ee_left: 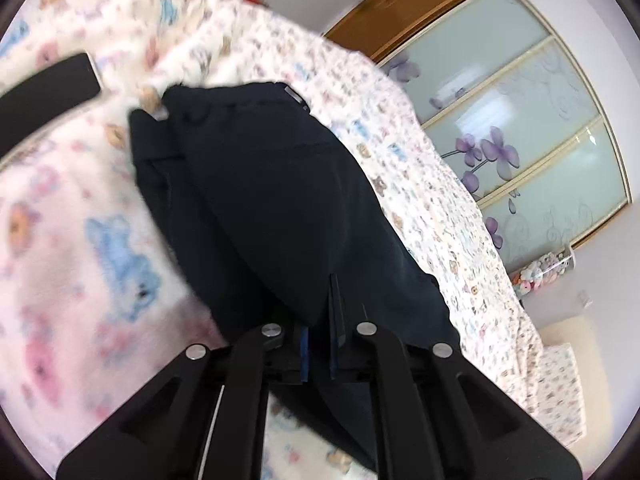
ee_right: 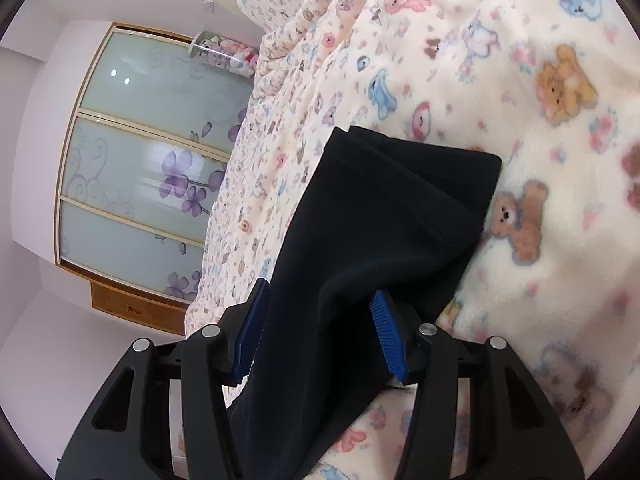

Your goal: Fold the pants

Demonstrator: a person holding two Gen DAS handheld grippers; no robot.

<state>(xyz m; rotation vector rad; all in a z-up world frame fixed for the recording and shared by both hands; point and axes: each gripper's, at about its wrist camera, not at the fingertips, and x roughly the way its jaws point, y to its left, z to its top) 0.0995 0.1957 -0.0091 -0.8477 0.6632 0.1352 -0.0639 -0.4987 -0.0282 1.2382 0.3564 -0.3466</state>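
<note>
Dark pants (ee_left: 260, 200) lengthwise away along blanket (ee_left: 80, 240), left gripper (ee_left: 320, 320) clamped on them, right gripper (ee_right: 320, 320) half-open around them.

Left tongs (ee_left: 320, 320) tips buried in pants (ee_left: 272, 200); blanket (ee_left: 80, 240) motion-blurred; pants cut off below.

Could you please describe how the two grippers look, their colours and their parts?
Both are matte black plastic. The left gripper and right gripper each have angled linkage arms with triangular cut-outs and round silver pivot bolts. The fingers carry blue ribbed pads. No cables or markings are visible.
</note>
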